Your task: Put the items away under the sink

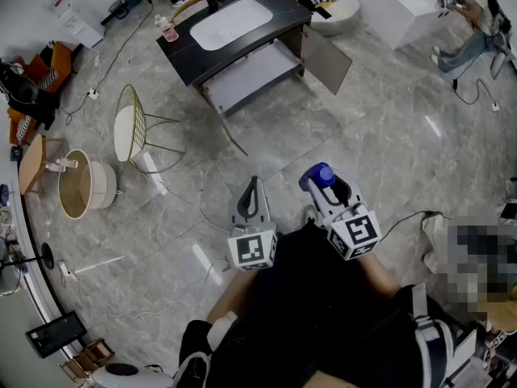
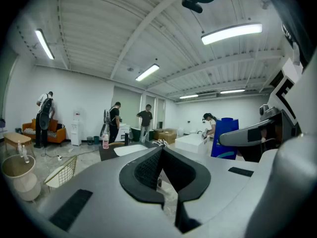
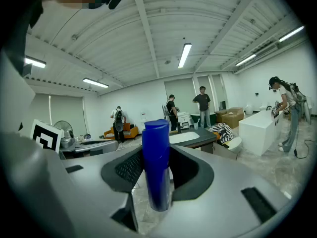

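Early going, by the look of it. Top of the head view: sink point(image 1: 230, 21) set in a dark counter point(image 1: 284, 8), well apart from the person across open floor. Below the counter, a drawer point(image 1: 254, 75) pulled out and seemingly bare, though too far off to be sure; beside it, a cabinet door point(image 1: 327, 59) swung wide. So, storage opened and ready, yet no item judged put away under there.

Left to do, as a judgement: carry the load over to the sink, set it inside, then deal with whatever else belongs below, perhaps the pink bottle point(image 1: 167, 29) standing on the counter's left end, and close up.

Right hand-held gripper point(image 1: 329, 191): clamped on a blue bottle point(image 3: 157, 162), jaws pressed against its sides low on the body, capped top poking up clear of the pads; bottle upright and carried near the person's waist, nowhere near the sink.

Left hand-held gripper point(image 2: 161, 155): pads closed together to a point, nothing between them, touching nothing, held just beside the right one.
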Motion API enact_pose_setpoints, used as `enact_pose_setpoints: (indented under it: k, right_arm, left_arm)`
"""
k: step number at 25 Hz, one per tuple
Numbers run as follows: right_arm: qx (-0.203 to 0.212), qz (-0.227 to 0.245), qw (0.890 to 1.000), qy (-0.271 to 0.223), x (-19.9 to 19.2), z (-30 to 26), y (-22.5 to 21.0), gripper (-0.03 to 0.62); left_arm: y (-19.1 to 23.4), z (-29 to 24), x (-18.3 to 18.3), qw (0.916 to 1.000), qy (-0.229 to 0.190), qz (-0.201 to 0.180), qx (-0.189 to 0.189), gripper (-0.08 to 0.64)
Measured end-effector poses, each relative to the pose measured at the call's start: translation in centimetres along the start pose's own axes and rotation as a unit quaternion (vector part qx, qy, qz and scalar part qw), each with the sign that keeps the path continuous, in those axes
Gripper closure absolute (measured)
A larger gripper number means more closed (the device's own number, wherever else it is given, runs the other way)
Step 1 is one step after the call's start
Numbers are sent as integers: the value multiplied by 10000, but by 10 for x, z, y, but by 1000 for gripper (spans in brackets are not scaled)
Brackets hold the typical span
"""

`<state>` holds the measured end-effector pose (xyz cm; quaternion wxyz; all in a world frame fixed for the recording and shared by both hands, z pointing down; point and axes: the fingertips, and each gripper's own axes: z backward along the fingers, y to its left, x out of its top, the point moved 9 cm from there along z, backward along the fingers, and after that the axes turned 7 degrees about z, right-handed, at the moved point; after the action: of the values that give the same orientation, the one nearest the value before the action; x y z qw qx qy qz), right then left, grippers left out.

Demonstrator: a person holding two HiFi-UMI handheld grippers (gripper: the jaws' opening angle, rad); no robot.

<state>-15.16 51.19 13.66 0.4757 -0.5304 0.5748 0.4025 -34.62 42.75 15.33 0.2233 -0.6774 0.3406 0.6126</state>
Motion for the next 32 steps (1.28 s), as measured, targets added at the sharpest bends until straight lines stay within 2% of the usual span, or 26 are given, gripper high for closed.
enact_pose_setpoints:
  k: [3,6,12,16,20,27,32]
  right_arm:
    - [-17,0,10000,-11,-1,2,-6,440]
    - [-15,3,10000,-32,-1,4,-8,440]
    - [81,36,9998,-163,-5,13,-18,440]
    - [81,-19,9998,-162,-4,19,-32,440]
    - [116,-17,9998,-140,-5,27,-50,440]
    - [377,131,9991,-143,-12,29,-87,440]
    - [507,115,9986,-122,-19,15,-108,440]
  left_arm:
    - [-6,-4,0,9999,-102,107,19,545]
    - [-9,-4,-2,10000,15,-3,-18,545]
    - [-23,-6,-7,10000,12,24,-12,545]
    - [-34,-12,-14,9998,138,51,99,545]
    - [-53,-24,-4,9999,-69,78,83,545]
    - [-84,-45,-9,9995,-225,48,228,545]
    - [-92,-59,-15,9994,-58,37,352,545]
